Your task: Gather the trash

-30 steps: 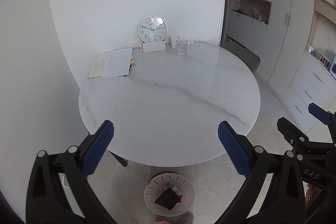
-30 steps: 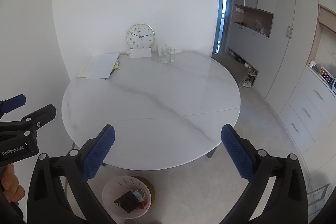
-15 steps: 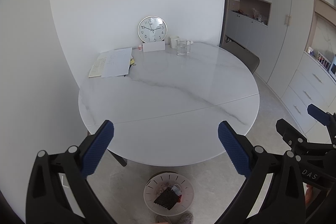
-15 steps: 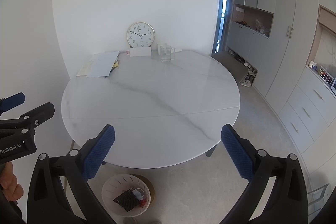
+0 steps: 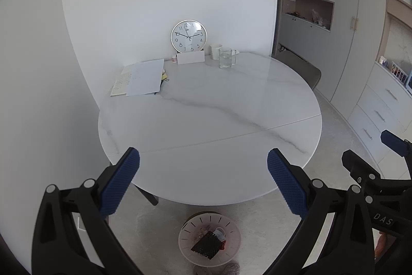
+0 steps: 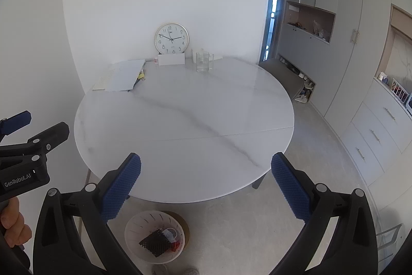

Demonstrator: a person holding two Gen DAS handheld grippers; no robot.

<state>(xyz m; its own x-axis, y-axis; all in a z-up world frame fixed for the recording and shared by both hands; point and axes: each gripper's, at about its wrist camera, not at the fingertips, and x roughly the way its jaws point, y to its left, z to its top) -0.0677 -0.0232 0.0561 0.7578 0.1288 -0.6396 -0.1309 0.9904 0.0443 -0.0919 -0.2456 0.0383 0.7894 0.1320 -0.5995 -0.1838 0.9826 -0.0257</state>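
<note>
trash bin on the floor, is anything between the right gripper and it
Nothing visible does. The white trash bin sits on the floor below the near edge of the round table, already holding some trash. The right gripper, jaws wide and empty, hangs above it with open air between; the table edge lies beyond that path.

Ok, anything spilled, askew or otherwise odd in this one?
Only the wall clock: it stands on the table, propped against the wall. Trash sits inside the bin on the floor; nothing looks spilled.
</note>
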